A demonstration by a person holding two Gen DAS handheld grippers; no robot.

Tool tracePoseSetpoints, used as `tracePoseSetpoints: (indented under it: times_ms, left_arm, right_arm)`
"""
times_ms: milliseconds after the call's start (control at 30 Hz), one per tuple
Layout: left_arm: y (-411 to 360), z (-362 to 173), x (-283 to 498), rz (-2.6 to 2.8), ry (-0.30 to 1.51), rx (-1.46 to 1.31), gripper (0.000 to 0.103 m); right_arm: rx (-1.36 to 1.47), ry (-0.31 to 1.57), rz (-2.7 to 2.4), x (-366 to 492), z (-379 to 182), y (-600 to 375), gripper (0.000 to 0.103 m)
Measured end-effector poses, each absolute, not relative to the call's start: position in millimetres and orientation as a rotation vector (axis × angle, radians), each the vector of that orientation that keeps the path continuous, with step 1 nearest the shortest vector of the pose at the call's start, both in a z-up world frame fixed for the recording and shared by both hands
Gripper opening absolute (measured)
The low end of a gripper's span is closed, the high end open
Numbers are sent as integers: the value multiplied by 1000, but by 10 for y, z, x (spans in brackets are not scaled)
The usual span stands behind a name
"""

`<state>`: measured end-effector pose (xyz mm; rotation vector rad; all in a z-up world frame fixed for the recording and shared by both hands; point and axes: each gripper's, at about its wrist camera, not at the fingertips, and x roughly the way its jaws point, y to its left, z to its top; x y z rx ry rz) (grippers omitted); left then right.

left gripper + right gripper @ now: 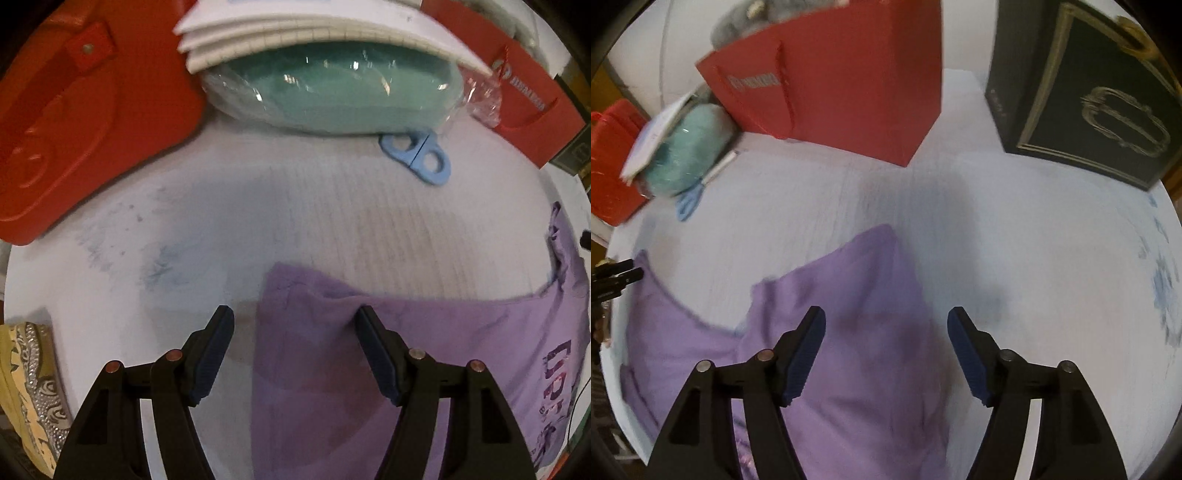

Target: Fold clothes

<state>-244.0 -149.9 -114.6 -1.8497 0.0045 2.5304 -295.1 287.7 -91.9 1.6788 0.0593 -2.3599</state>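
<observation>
The left gripper (294, 319) and right gripper (885, 319) both hang wide open, holding nothing, over the purple shirt (424, 350) spread on the near edge of the white table (314, 221), so pinch two corners evenly, then lift together.

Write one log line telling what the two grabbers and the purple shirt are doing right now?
task: fold clothes | left gripper: open, over sleeve | right gripper: open, holding nothing | purple shirt: on white table, unfolded

Bare tabletop (1052, 258) is offered ahead of the right gripper (886, 321); farther ahead, passage is blocked by a red bag (849, 85) and black box (1089, 92).
</observation>
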Motion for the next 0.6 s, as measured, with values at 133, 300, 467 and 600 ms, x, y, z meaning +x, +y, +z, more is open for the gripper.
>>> tracePoseSetpoints:
  times_ms: [133, 300, 467, 600]
  left_arm:
    - [-1488, -1178, -2348, 2525, 16, -1834, 70]
    - [-1372, -1130, -2226, 2494, 44, -1796, 17]
    - [-1263, -1063, -2139, 2497, 97, -1809, 4]
    - [-1347, -785, -1878, 2570, 58, -1700, 4]
  right_arm:
    - [1680, 140, -2340, -3138, -1072, 2736, 68]
    - [1634, 285, -2315, -3163, -1168, 2525, 42]
    - [1520, 346, -2370, -2945, -940, 2532, 2]
    - [1298, 284, -2426, -2467, -412, 2723, 2]
